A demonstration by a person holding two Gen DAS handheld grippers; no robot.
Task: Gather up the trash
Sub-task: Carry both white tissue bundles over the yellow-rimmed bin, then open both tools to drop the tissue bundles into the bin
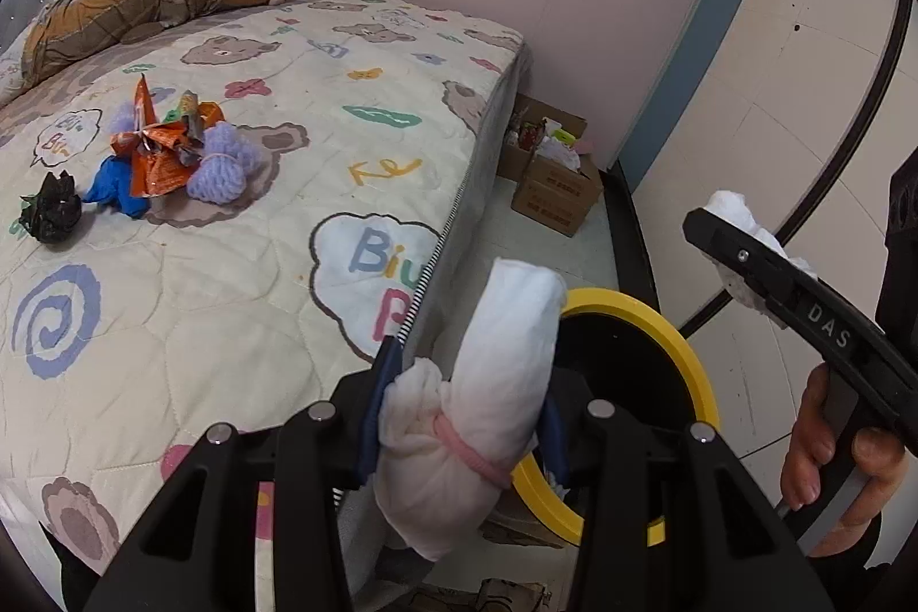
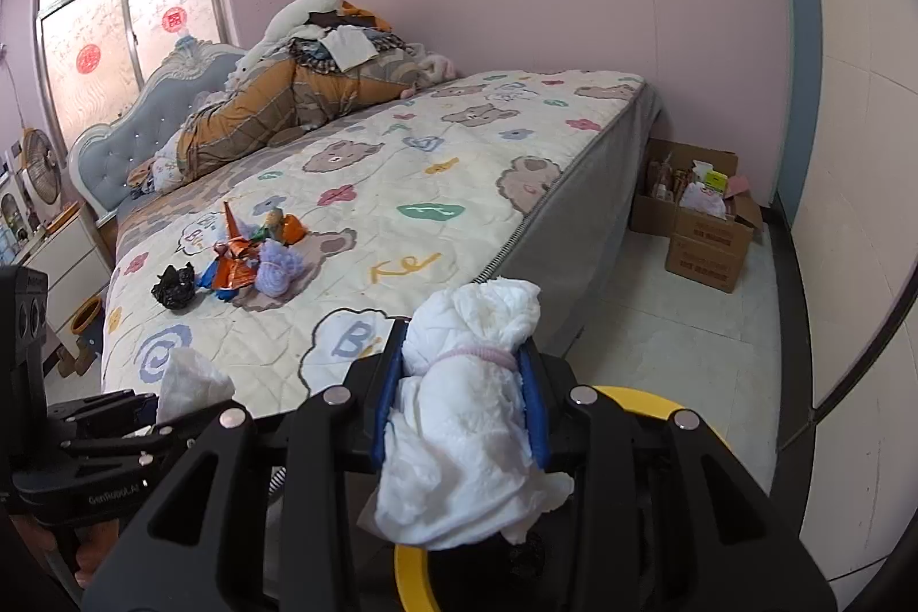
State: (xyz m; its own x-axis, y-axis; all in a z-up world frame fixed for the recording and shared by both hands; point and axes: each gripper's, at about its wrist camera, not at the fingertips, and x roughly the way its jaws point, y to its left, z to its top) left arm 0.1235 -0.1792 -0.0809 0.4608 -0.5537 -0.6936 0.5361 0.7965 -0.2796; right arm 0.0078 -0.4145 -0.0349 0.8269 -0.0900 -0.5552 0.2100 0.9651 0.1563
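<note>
Claws both loaded: left claw [image 1: 459, 417] grips a banded white wad [image 1: 476, 382], right claw [image 2: 459, 411] grips another wad [image 2: 465, 417], yellow-rimmed bin [image 1: 688, 354] lower centre of frame.

Both wrist views look down across the bed [image 1: 241, 302] closely.

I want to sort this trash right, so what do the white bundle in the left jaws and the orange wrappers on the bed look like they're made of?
White bundle: soft tissue or nonwoven paper, matte, wrinkled, cinched by a pink elastic band.
Orange wrappers: likely foil-lined plastic film, glossy, with sharp creases and silvery glints.
</note>
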